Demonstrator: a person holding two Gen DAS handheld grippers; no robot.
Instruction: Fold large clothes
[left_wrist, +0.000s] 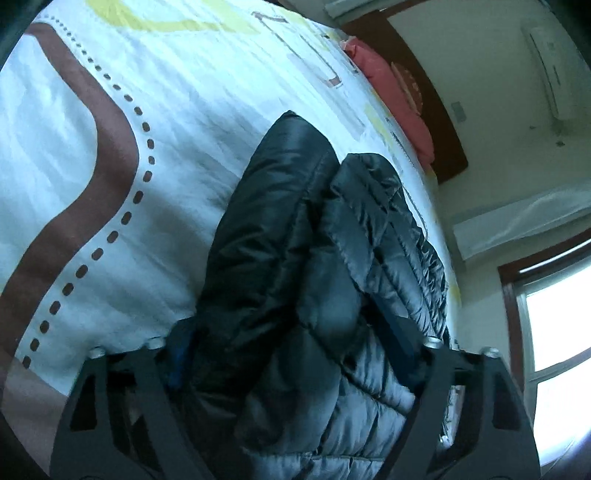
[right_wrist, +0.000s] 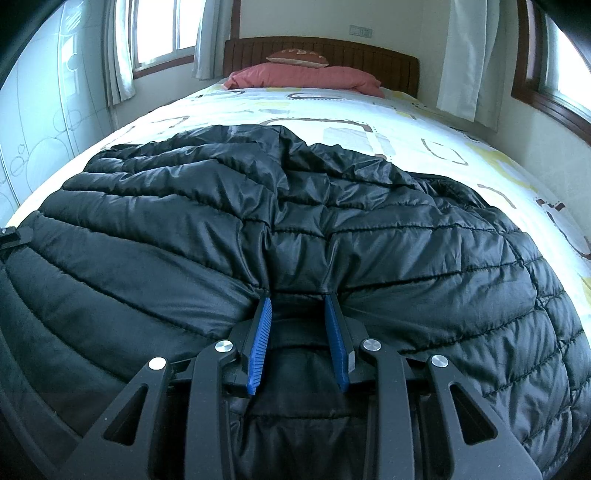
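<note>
While the right gripper (right_wrist: 298, 301) is clamped on a pinch of the black puffer jacket (right_wrist: 280, 229) spread across the foot of the bed (right_wrist: 332, 110), the left gripper (left_wrist: 295, 354), straddling a bunched fold, should probably close fully before lifting.

No text, label, brand, number or sign can be read in either view. The small cushion (right_wrist: 297, 58) at 12 o'clock in the right wrist view carries pale marks, too small and blurred to tell whether they are letters.
</note>
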